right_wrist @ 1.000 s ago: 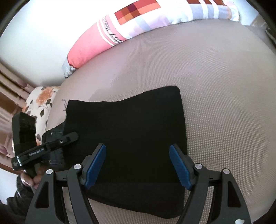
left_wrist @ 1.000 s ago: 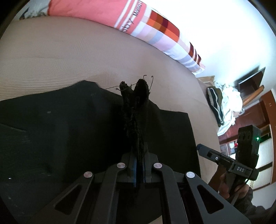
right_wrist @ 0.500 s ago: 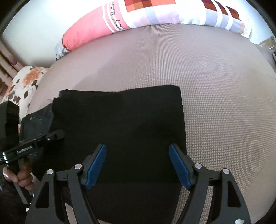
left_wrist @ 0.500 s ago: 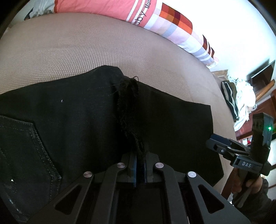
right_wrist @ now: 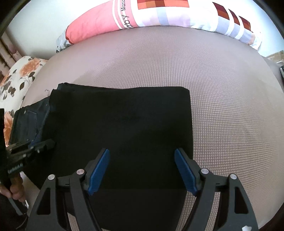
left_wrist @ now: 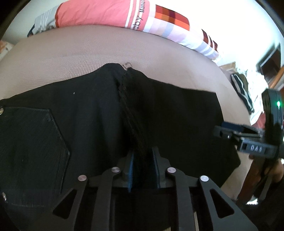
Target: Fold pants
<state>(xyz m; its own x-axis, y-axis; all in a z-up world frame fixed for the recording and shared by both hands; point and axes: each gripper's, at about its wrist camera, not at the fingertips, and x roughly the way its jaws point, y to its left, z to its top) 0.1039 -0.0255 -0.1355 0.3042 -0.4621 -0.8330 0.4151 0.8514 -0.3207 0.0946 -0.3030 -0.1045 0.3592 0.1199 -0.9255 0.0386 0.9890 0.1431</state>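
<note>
Black pants point(left_wrist: 88, 124) lie folded on a beige bed point(left_wrist: 88, 53), a back pocket point(left_wrist: 30, 142) showing at the left. My left gripper point(left_wrist: 143, 168) sits low over the frayed hem edge point(left_wrist: 127, 88); its jaws stand slightly apart, with the fabric ridge loose between them. In the right wrist view the pants point(right_wrist: 124, 124) form a flat rectangle. My right gripper point(right_wrist: 142, 170) is open and empty just above their near edge. The left gripper also shows in the right wrist view point(right_wrist: 32, 147).
A pink and checked pillow point(right_wrist: 142, 16) lies along the bed's far edge. A floral cushion point(right_wrist: 16, 78) sits at the left. A clothes pile point(left_wrist: 245, 92) and dark furniture stand beyond the bed's right side. The right gripper shows in the left wrist view point(left_wrist: 252, 138).
My left gripper lowered the raised hem onto the folded pants and its jaws parted. The right gripper stayed open over the near edge.
</note>
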